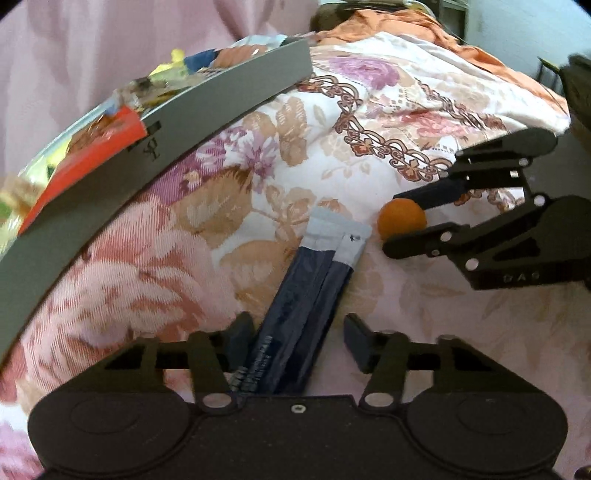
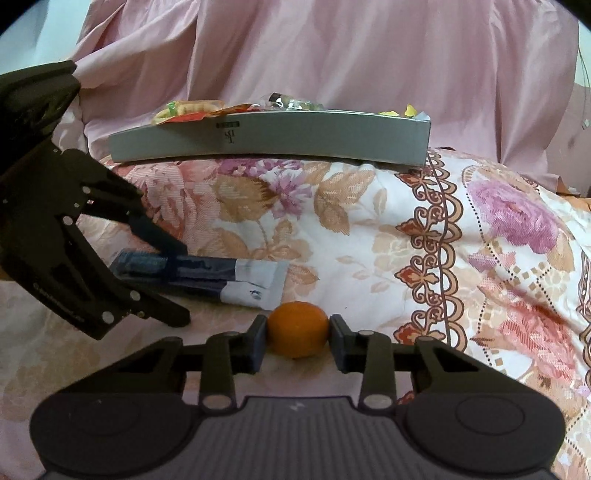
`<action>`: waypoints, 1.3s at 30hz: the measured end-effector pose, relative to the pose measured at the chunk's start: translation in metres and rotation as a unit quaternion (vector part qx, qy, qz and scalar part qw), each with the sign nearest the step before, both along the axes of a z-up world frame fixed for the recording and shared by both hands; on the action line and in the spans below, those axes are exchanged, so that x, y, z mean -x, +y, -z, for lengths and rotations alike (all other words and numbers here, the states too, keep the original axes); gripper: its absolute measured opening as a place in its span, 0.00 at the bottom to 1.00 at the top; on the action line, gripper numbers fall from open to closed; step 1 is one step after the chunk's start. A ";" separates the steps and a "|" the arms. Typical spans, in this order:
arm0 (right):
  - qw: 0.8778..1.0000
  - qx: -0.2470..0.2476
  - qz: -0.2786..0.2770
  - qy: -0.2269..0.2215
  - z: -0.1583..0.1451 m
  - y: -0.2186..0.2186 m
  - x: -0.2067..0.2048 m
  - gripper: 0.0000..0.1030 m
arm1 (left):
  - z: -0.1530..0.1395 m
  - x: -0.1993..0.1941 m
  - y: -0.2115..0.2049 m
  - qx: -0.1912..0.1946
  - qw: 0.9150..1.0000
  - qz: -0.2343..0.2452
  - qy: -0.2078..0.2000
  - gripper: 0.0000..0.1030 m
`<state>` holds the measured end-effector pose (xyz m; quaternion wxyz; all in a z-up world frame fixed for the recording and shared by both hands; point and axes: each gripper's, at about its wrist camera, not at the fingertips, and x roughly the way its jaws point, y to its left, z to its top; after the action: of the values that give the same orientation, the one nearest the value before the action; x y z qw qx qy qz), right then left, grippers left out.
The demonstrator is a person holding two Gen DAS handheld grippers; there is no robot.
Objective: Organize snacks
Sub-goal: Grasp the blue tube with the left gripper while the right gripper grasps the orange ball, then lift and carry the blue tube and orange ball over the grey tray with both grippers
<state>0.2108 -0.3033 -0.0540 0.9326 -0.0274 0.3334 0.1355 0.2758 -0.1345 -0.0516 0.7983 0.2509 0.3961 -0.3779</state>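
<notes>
A dark blue snack packet with a silver end [image 1: 314,273] lies on the flowered bedspread. My left gripper [image 1: 295,341] is open, its fingers either side of the packet's near end; the packet also shows in the right wrist view [image 2: 207,273], with the left gripper [image 2: 177,284] over it. A small orange [image 2: 297,330] sits between the pads of my right gripper [image 2: 297,343], which is shut on it; the orange [image 1: 400,218] and right gripper [image 1: 399,221] also show in the left wrist view. A grey box [image 2: 273,138] at the back holds several snack packets.
The grey box's wall [image 1: 155,147] runs close on the left in the left wrist view, with a red packet [image 1: 92,151] inside. A pink curtain [image 2: 332,55] hangs behind the box. An orange cloth [image 1: 406,22] lies at the far end of the bed.
</notes>
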 end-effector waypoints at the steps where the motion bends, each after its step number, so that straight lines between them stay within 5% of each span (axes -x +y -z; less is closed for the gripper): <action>1: 1.000 0.001 0.000 0.001 0.000 0.000 0.001 0.38 | 0.000 0.003 0.000 0.003 1.000 -0.013 0.005 0.45; 6: 1.000 0.011 -0.003 0.006 -0.002 0.002 0.007 0.38 | 0.001 0.020 0.006 0.032 0.994 -0.098 0.038 0.39; 11: 1.000 0.010 -0.007 0.017 -0.005 0.005 0.019 0.38 | 0.001 0.041 0.015 0.066 0.977 -0.189 0.070 0.36; 21: 0.999 -0.004 -0.024 0.036 -0.006 0.027 0.047 0.38 | 0.004 0.072 0.020 0.099 0.957 -0.265 0.058 0.41; 39: 0.999 -0.012 -0.018 0.028 -0.002 0.030 0.052 0.38 | -0.001 0.082 0.012 0.067 0.961 -0.269 0.022 0.31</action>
<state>0.1592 -0.2738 -0.0523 0.9207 -0.0184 0.3568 0.1570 0.1935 -0.1227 -0.0507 0.8767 0.0726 0.4398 -0.1807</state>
